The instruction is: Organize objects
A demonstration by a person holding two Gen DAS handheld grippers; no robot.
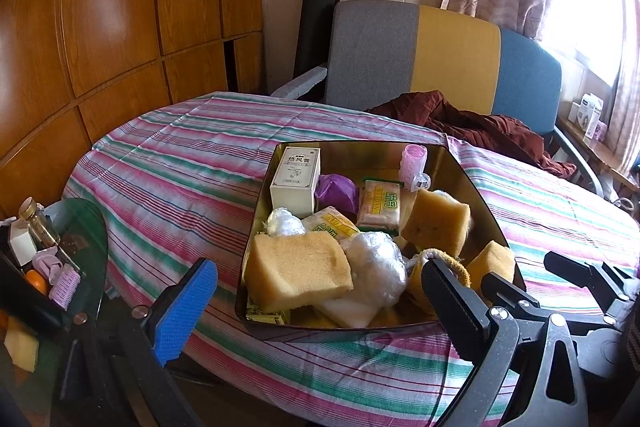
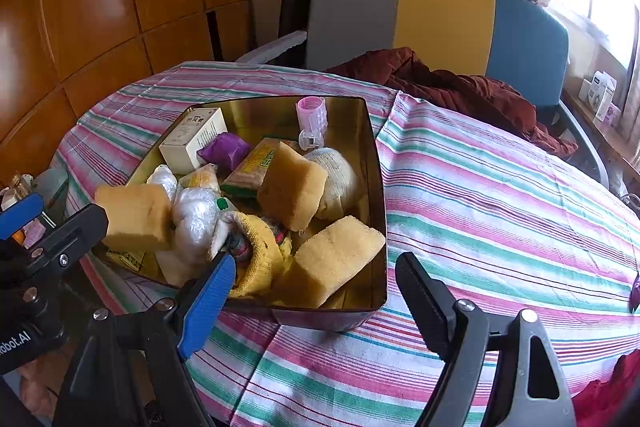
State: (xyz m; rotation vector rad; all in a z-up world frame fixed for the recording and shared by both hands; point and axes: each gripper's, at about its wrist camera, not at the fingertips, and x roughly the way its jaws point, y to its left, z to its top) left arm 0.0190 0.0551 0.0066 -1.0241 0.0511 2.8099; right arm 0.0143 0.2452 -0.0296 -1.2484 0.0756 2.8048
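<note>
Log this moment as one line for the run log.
phase: pre-grasp | left tongs: open, empty | right tongs: open, empty | metal tin: on striped tablecloth, full of sponges, packets | nothing held

The white box in the gold tin has Chinese letters on its front. A flat packet has Chinese letters in green. The black clamp says "obot.AI".

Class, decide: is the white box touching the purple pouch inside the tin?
Touching. The right wrist view shows the purple pouch pressed against the white box; no gap.
</note>
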